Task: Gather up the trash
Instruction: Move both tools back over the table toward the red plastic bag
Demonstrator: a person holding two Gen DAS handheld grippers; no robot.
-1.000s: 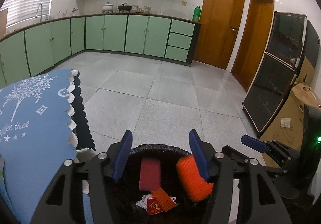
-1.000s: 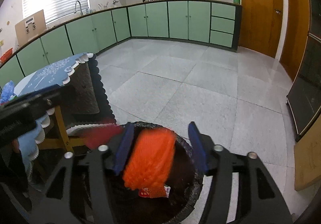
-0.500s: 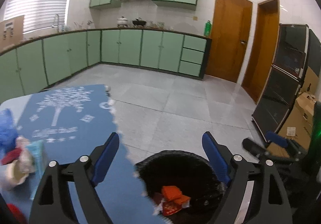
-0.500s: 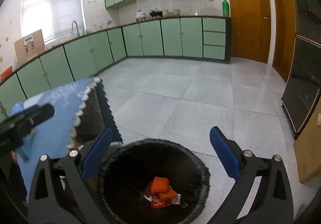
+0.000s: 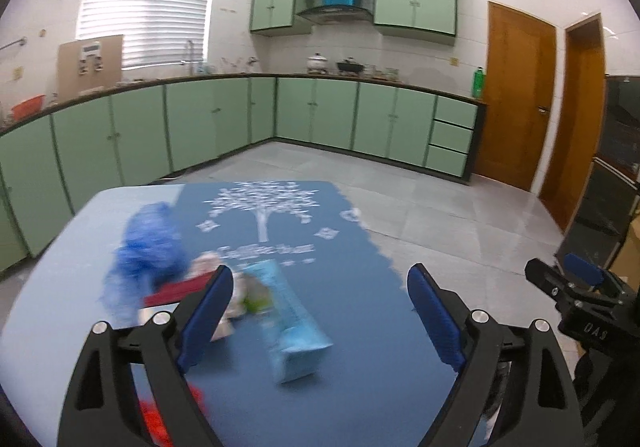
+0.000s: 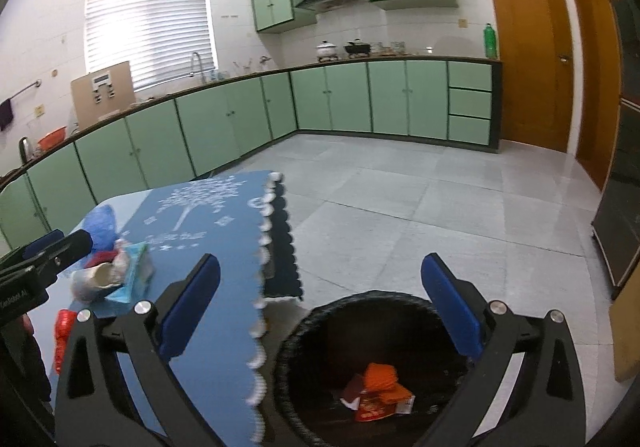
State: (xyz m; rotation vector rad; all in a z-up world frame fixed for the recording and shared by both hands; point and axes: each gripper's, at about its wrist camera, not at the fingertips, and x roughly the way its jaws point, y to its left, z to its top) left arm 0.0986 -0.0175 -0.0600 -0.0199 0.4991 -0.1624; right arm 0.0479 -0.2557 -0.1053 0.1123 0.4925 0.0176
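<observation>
**Both claws wide apart, nothing between the pads**

Left gripper [image 5: 320, 311] above the table [image 5: 40, 307], jaws spread wide and empty, having just been opening further. Blue pads [image 5: 436, 317] apart, with a light blue carton [image 5: 294, 331] lying on the tablecloth [image 5: 352, 287] below and between them, not touched. Just beside the carton, to the left: a crumpled blue plastic bag [image 5: 150, 247], a dark red flat piece [image 5: 176, 291], and some pale crumpled scraps [image 5: 244, 287], all blurred, so not possible to tell more about them. Something red-orange [image 5: 154, 423] at the lower edge, partly hidden behind the left finger.

Right gripper [image 6: 320, 307] over the black bin [image 6: 288, 347], jaws released wide and empty too. Bin on the floor just beside the table edge, under the scalloped white trim of the cloth. Inside, on the bottom: an orange net piece [image 6: 380, 375], a dark red piece [image 6: 354, 387] and a red printed wrapper [image 6: 370, 407], lying together, touching each other.

Seen from the right wrist, the same heap of trash on the table: blue bag [image 6: 100, 225], carton [image 6: 136, 279], a torn paper cup [image 6: 94, 277] on its side, and a red item [image 6: 62, 327] near the table edge. Tip of the left gripper [image 6: 52, 251] close to this heap, apart from it.
</observation>
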